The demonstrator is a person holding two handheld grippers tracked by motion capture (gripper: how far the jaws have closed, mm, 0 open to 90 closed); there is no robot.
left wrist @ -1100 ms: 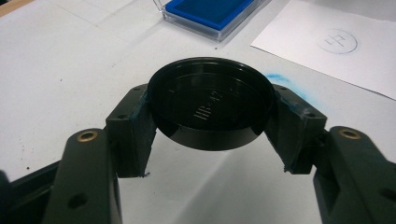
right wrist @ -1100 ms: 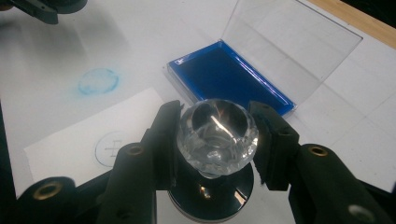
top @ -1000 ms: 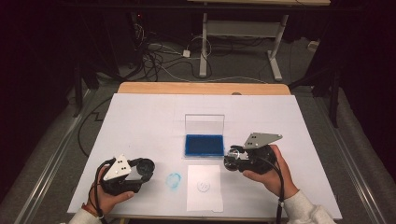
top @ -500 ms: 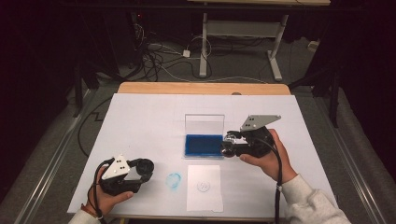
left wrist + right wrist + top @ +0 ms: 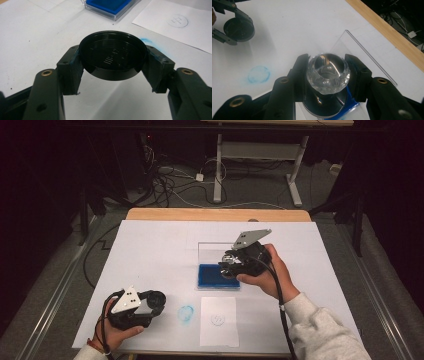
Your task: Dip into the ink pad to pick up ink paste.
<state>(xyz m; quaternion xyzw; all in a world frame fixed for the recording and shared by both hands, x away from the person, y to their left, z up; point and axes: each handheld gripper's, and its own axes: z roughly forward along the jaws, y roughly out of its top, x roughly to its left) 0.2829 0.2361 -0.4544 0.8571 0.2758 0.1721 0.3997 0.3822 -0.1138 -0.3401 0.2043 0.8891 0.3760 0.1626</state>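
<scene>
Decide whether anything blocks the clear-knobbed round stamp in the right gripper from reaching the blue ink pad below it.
Nothing visible does. The right gripper holds the clear-knobbed round stamp just above the blue ink pad. The pad's clear hinged lid stands open behind it, leaving the blue surface uncovered.

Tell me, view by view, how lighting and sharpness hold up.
High view: the white table is brightly lit, the surroundings dark, detail soft. Left gripper view: the black cap is fairly sharp, with faint sheen. Right gripper view: the clear stamp knob glints and mirrors light; the ink pad below blurs.
</scene>
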